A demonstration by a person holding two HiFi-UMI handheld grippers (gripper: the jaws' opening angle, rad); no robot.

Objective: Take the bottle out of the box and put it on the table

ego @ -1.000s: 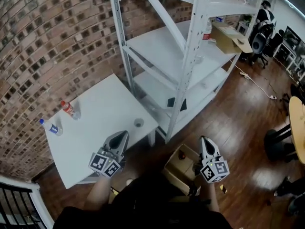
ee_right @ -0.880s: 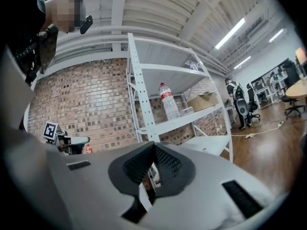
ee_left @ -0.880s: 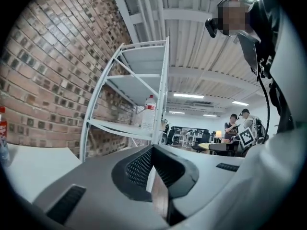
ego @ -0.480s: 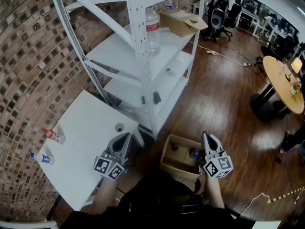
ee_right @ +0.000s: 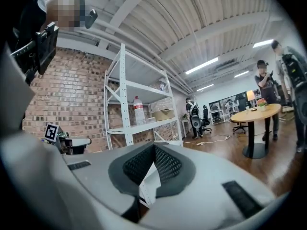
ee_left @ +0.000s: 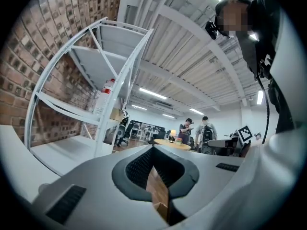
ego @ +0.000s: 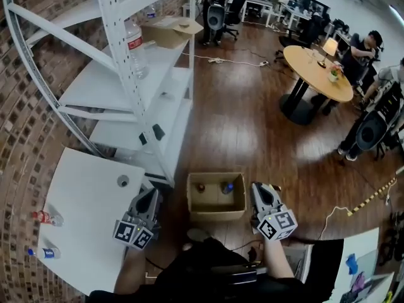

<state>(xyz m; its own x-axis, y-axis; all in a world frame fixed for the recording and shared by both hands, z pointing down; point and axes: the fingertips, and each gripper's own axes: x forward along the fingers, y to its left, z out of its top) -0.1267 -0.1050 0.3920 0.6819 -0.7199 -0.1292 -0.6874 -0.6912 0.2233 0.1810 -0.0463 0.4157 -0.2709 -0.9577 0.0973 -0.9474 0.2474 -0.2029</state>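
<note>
— So, head view first: what are the claws doing?

— Both hang low, one on each side of the open brown cardboard box (ego: 214, 204) on the dark wooden floor (ego: 252, 125). The left gripper (ego: 150, 196) sits between the box and the corner of the white rectangular table (ego: 82, 201). The right gripper (ego: 257, 190) is just beside the box's right wall. Whether either touches the box, can't tell. A blue-capped plastic bottle (ego: 227, 187) and a dark-capped plastic bottle (ego: 201, 187) stand inside against the far wall, too tiny to read labels. Two more small bottles (ego: 47, 218) lie near the table's left edge.

— Left gripper view?

— Jaws together on the left gripper (ee_left: 153, 147), tips meeting, nothing pinched. Only a brown strip shows through the slit below them, and the claw's own body hides the rest of the box. The white metal shelf rack (ee_left: 122, 90) with a big clear bottle (ee_left: 104, 97) is on the left.

— Right gripper view?

— Same deal, the right gripper (ee_right: 154, 146) is closed and empty. The box isn't visible at all here, just the rack (ee_right: 125, 109) past the tips.
</note>
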